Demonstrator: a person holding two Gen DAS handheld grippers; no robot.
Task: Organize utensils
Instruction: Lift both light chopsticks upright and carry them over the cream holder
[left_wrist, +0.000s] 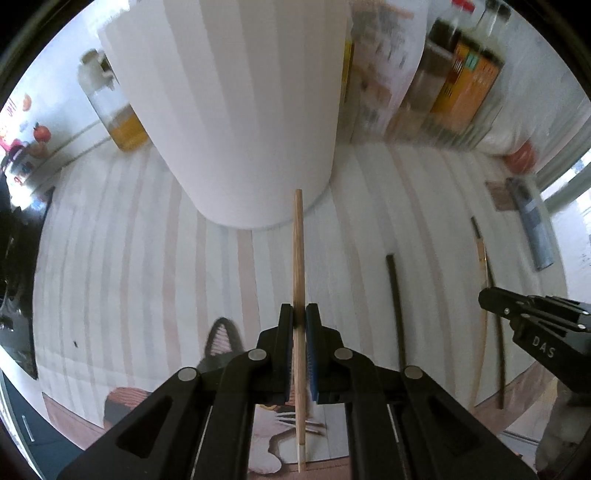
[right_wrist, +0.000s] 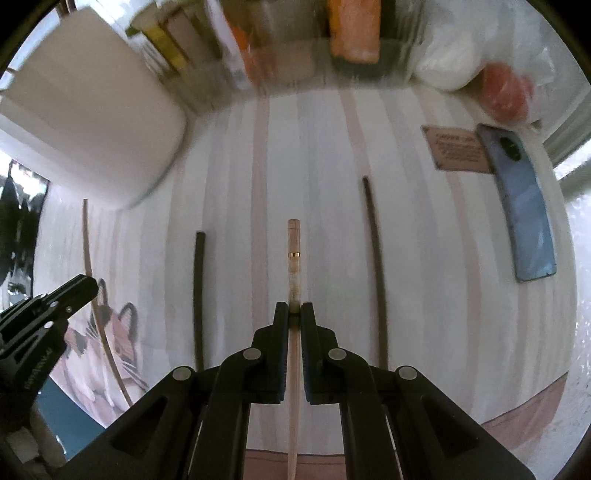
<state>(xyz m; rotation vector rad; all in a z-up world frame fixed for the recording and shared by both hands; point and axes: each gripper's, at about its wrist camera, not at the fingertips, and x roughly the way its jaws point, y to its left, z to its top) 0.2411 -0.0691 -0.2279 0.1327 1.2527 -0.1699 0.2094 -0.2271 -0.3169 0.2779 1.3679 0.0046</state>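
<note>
My left gripper is shut on a plain light wooden chopstick, held off the table with its end in front of a tall white container. My right gripper is shut on a pale chopstick with a gold band, also held off the striped mat. Two dark chopsticks lie on the mat, one on each side of the right gripper. In the left wrist view the right gripper shows at the right edge, beyond a dark chopstick. The left gripper shows at the left of the right wrist view.
A blue phone and a brown card lie at the far right of the mat. Boxes and packets line the back, with a bottle of yellow liquid left of the container. A red item in a plastic bag sits in the back right corner.
</note>
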